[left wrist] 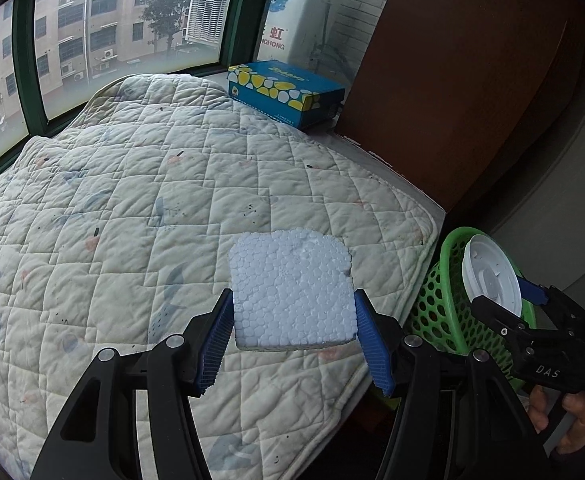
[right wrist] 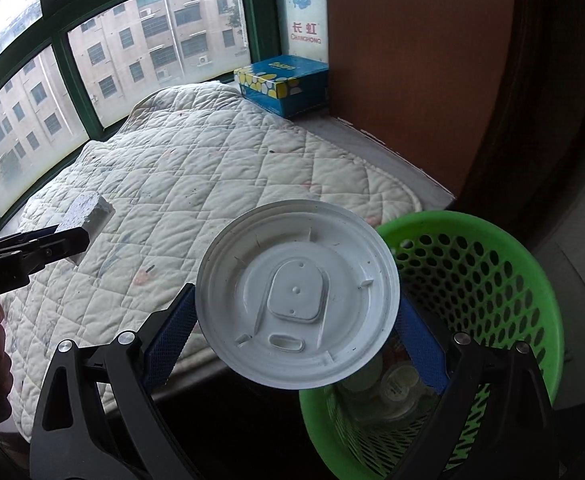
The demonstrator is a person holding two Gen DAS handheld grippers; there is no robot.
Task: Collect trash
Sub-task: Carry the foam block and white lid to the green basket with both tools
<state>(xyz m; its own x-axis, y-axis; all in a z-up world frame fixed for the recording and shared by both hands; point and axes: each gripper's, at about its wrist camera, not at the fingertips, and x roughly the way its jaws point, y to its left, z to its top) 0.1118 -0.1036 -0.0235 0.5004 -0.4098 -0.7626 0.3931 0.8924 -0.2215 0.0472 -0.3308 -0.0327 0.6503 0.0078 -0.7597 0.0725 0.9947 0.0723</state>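
My left gripper [left wrist: 292,320] is shut on a white foam block [left wrist: 292,292], with both blue pads pressed against its sides above the quilt's near right corner. A white plastic lid [right wrist: 297,300] is clamped between the blue pads of my right gripper [right wrist: 297,320], held over the near rim of a green mesh basket [right wrist: 492,272]. In the left wrist view the lid [left wrist: 490,276] and the right gripper [left wrist: 508,304] hang over that basket [left wrist: 444,300] at the right edge. The foam block [right wrist: 86,214] and the left gripper [right wrist: 64,240] appear at the left of the right wrist view.
A quilted white pad [left wrist: 132,208] covers the window ledge. A blue and yellow tissue box [left wrist: 284,92] sits at its far right corner by a brown wooden panel [left wrist: 452,100]. The basket holds several pale containers [right wrist: 396,388]. A hand [left wrist: 564,420] grips the right tool.
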